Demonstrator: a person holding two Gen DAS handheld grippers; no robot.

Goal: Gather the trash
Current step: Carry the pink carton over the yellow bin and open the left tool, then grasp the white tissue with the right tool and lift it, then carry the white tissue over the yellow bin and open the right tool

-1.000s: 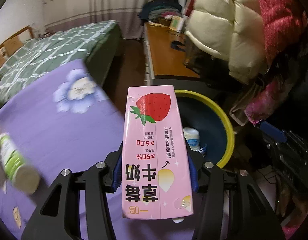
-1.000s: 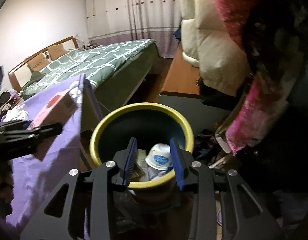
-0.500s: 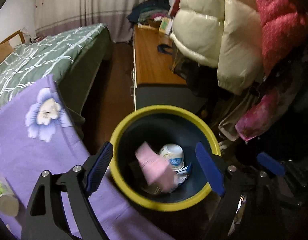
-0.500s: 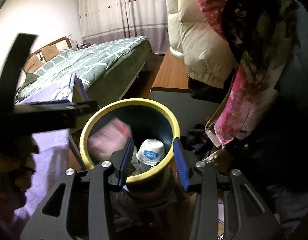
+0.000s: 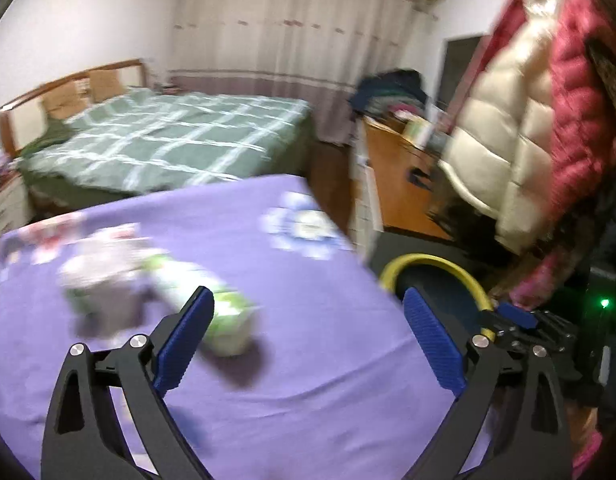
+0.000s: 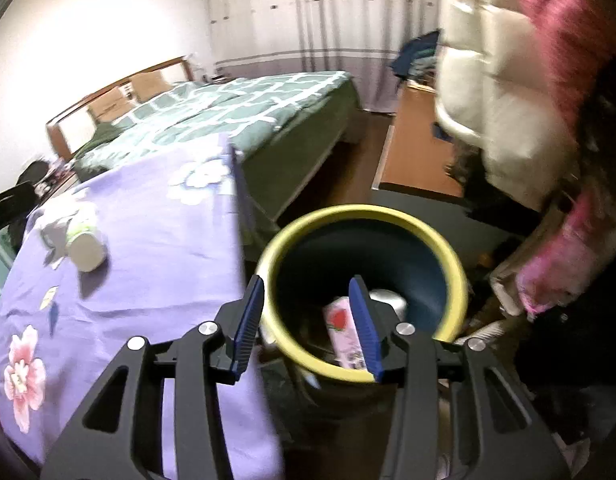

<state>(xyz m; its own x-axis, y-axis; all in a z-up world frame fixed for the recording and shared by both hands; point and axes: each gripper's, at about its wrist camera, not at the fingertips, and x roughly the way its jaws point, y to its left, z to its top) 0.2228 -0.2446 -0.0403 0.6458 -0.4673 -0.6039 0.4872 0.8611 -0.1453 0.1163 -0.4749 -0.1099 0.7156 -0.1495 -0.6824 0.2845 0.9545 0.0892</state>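
Right wrist: pink carton (image 6: 344,332) in bin (image 6: 454,276), beyond tool (image 6: 306,320).

No lettering can be read on anything here.

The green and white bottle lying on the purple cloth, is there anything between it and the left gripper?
Nothing visible blocks it. The left gripper is open and empty, and the bottle lies on its side on the purple cloth just beyond the left finger. A blurred crumpled white item sits on the bottle's far side, not in the path.
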